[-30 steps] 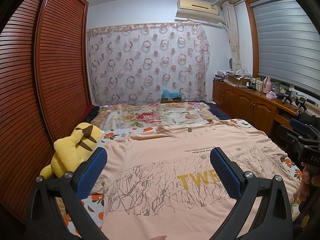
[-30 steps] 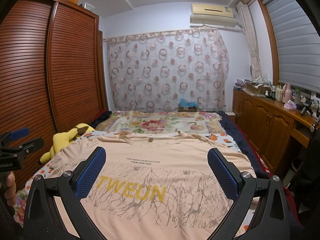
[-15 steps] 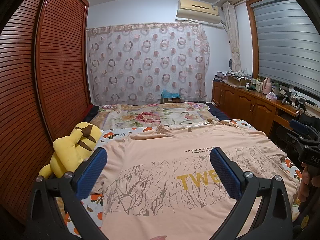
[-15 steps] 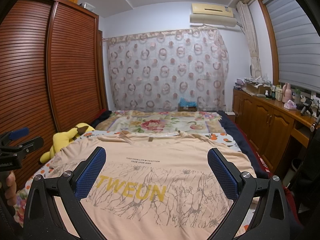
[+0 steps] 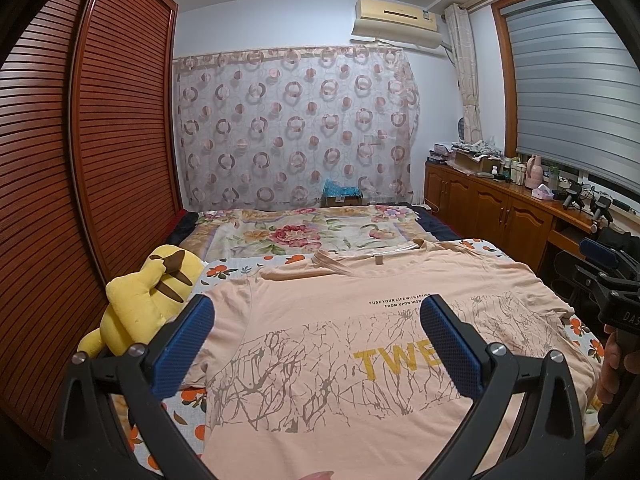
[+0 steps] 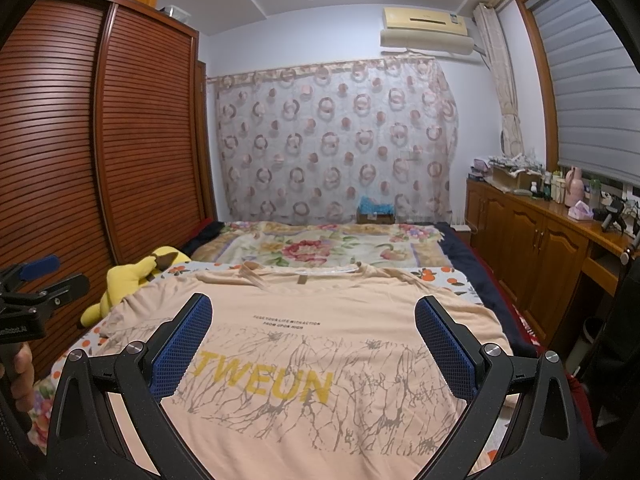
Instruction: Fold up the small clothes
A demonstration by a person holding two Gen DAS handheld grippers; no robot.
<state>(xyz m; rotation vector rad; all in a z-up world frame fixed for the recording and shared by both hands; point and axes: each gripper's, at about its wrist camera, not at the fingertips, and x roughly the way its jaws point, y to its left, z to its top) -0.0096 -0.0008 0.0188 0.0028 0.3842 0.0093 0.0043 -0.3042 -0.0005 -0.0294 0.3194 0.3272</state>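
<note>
A peach T-shirt (image 5: 328, 344) with a grey branch print and yellow letters lies flat and face up on the bed, collar at the far end; it also shows in the right wrist view (image 6: 320, 344). My left gripper (image 5: 316, 340) is open and empty, held above the shirt's left half. My right gripper (image 6: 312, 336) is open and empty, held above the shirt's middle. Each gripper shows at the edge of the other's view, the right one (image 5: 608, 280) and the left one (image 6: 32, 292).
A yellow plush toy (image 5: 144, 296) lies at the bed's left edge beside the brown slatted wardrobe (image 5: 80, 160). A floral blanket (image 5: 312, 236) covers the far bed. A wooden cabinet (image 5: 500, 208) with clutter runs along the right wall.
</note>
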